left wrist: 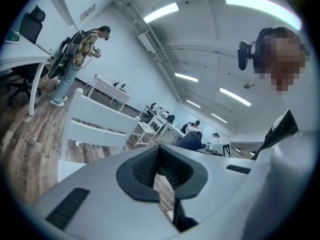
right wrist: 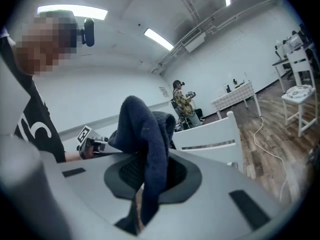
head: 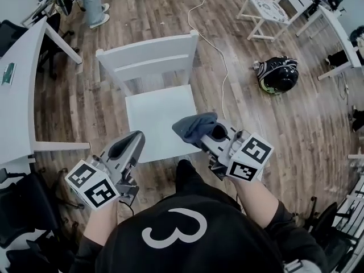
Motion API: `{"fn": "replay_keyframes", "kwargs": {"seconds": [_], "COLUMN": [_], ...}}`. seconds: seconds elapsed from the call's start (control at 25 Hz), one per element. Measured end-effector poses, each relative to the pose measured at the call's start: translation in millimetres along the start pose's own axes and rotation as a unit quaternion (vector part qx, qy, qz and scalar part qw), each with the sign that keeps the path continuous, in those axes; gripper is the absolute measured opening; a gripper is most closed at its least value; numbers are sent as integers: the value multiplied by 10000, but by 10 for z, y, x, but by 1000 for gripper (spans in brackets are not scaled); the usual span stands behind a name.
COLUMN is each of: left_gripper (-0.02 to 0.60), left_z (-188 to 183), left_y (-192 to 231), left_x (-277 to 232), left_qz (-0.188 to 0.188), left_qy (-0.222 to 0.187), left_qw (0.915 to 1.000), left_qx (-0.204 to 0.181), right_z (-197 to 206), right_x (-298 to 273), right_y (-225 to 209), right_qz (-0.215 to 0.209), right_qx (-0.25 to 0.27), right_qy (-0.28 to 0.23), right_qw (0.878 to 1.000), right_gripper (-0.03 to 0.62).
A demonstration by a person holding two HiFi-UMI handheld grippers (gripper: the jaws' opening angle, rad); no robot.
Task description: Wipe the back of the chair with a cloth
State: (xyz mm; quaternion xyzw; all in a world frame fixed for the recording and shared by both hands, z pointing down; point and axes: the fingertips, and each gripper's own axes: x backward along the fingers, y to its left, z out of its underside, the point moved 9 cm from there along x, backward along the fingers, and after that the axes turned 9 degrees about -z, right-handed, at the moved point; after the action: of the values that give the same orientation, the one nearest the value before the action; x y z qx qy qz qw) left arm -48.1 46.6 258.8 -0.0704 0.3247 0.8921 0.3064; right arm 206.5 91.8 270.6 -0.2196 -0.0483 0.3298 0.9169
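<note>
The white wooden chair [head: 152,61] stands on the brown plank floor [head: 273,135] in front of the person, its slatted back on the far side. In the head view the seat hides the chair's legs.

The right tongs [head: 211,131] are clamped on a dark blue cloth [head: 195,127], which bunches up over the near right corner of the chair's seat, well apart from the chair's back. In the right gripper view the cloth's folds drape over the pads, so how deep it sits between them is hard to make out.

The left tongs [head: 129,145] hover at the chair's near left corner, jaws almost together with only a thin slit, nothing between them.

Right of the chair a glossy black helmet [head: 277,74] lies on the floor, and a white cable [head: 213,38] runs past the chair's right side. Beyond the chair's far left a standing person [head: 91,1] is cut off at the legs by the frame edge.
</note>
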Motion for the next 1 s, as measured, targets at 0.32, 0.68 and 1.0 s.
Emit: {"fn": "replay_keyframes", "kwargs": {"seconds": [0.32, 0.68, 1.0], "left_gripper": [12, 14, 14], "left_z": [59, 130, 398], "left_y": [-665, -1124, -1225], "left_x": [1545, 2338, 2542], "left_qz": [454, 869, 1084], "left_qy": [-565, -925, -933], "left_qw": [9949, 9870, 9838], "left_qx": [-701, -988, -1079], "right_z": [-40, -7, 237], "right_x": [276, 434, 446], "right_y": [1814, 2833, 3086], "right_qz": [-320, -406, -390], "right_qx": [274, 447, 397], "right_qy": [-407, -520, -506], "right_qw": [9983, 9968, 9972], "right_gripper": [49, 49, 49]}}
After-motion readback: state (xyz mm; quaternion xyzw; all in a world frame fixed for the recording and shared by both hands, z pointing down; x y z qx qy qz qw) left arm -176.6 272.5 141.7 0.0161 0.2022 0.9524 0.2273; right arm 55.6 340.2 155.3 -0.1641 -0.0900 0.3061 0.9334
